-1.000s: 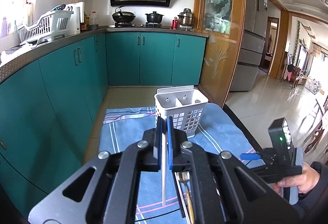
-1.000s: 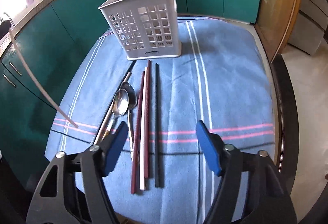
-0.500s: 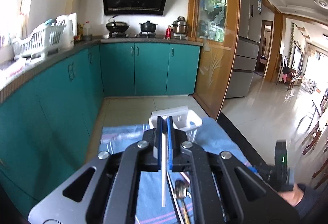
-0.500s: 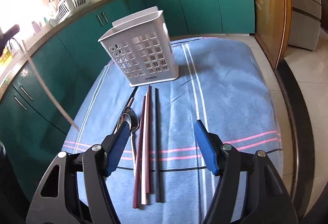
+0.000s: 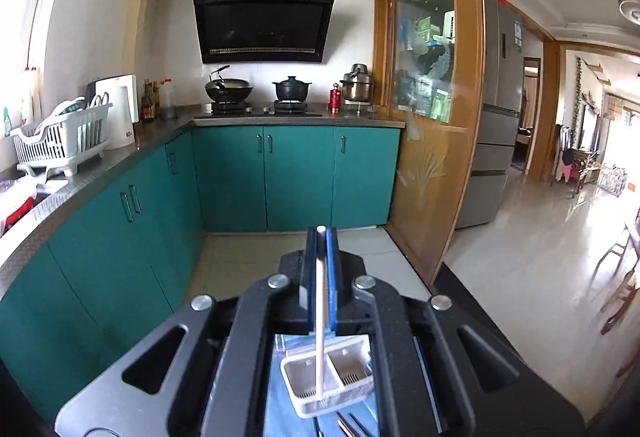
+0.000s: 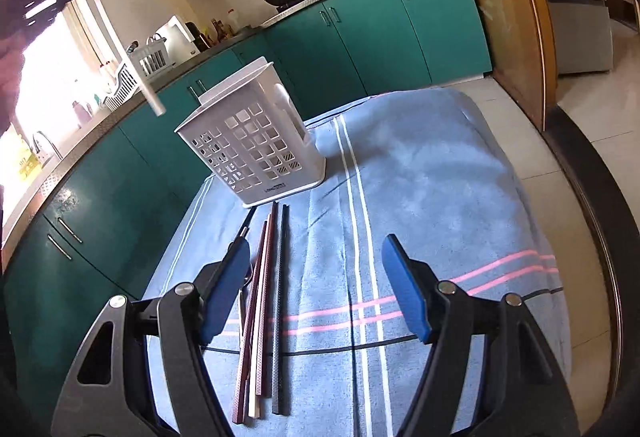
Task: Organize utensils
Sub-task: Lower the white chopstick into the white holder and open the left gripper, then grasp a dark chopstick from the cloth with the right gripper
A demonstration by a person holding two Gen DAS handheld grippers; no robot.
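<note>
Your left gripper (image 5: 321, 269) is clamped on the white chopstick (image 5: 320, 337) above the caddy (image 5: 298, 403); your right gripper (image 6: 316, 289) gapes wide, empty. Misaligned lowering risks striking the divider and tipping it.

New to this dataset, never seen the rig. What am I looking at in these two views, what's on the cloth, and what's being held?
No robot arm here: a person carries one hand-held gripper in each hand, each with a fisheye camera looking along its two fingers.

Left view: the left hand-held gripper is shut on a white chopstick, held high over the white utensil holder, tip hanging above its compartments.

Right view: the right hand-held gripper is open and holds nothing, low over the blue striped cloth. On the cloth stands the holder; in front of it lie several chopsticks, dark red, white and black, side by side, with metal utensils partly hidden to their left.
</note>
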